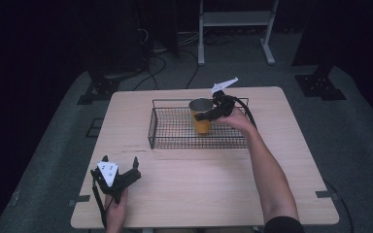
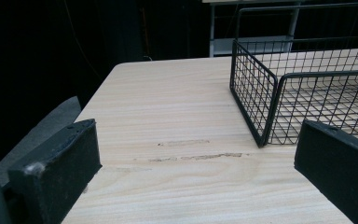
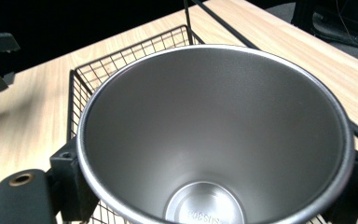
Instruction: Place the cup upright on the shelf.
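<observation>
An orange cup (image 1: 201, 116) with a bare steel inside stands upright within a black wire basket (image 1: 175, 141) at the back middle of the wooden table (image 1: 199, 189). My right gripper (image 1: 211, 113) is shut on the cup from its right side. In the right gripper view the cup (image 3: 214, 140) sits between the jaws of my right gripper (image 3: 214, 186), above the basket's mesh (image 3: 121, 56). Whether the cup rests on the basket floor I cannot tell. My left gripper (image 1: 121, 163) rests near the front left corner, open and holding nothing (image 2: 198, 140), facing the basket's corner (image 2: 261, 107).
A white metal stand (image 1: 235, 19) and loose cables (image 1: 160, 63) lie on the floor behind the table. Bare tabletop stretches between the basket and the front edge. The table's left edge (image 2: 98, 93) is close to my left gripper.
</observation>
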`<state>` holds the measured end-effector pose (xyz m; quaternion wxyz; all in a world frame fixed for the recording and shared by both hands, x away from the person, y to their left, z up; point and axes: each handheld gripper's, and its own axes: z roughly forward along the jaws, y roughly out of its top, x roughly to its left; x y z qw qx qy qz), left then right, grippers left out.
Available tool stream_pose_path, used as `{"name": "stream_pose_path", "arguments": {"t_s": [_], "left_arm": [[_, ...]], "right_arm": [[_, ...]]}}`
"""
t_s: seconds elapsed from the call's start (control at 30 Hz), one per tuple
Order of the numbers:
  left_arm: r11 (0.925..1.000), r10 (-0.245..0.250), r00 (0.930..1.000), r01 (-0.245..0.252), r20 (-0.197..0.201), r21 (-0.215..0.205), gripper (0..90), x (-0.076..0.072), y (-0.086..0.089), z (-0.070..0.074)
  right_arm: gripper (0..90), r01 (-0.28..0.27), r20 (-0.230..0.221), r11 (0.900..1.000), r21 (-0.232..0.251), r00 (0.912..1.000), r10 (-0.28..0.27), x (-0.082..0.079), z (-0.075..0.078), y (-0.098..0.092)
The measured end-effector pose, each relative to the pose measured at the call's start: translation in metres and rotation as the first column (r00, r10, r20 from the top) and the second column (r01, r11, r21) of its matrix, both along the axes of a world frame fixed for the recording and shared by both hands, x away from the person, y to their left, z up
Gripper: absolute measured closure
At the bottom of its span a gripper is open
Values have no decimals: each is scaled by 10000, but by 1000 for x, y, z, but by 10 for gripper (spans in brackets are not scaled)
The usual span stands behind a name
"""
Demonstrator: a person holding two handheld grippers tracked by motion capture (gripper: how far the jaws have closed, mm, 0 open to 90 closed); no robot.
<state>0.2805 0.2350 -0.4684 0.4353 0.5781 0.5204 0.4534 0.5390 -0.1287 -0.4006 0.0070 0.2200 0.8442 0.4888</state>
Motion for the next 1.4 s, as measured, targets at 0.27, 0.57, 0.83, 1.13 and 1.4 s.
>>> {"name": "stream_pose_path", "arguments": {"t_s": [0.27, 0.57, 0.83, 1.13, 1.4], "left_arm": [[10000, -24, 10000, 24, -1, 7, 0, 0, 0, 0], [10000, -23, 10000, 23, 5, -19, 0, 0, 0, 0], [10000, -21, 10000, 21, 4, -17, 0, 0, 0, 0], [10000, -26, 10000, 26, -1, -29, 0, 0, 0, 0], [10000, -14, 10000, 14, -6, -19, 0, 0, 0, 0]], "right_arm": [[112, -67, 160, 9987, -510, 9998, 75, 0, -9, 7], [102, 119, 210, 9992, -384, 9997, -112, 3, -12, 5], [98, 110, 188, 9988, -482, 9998, -101, 1, -12, 4], [54, 96, 279, 9975, -697, 9996, -76, -3, -9, 5], [22, 87, 237, 9974, -717, 9997, -70, -6, -5, 4]]}}
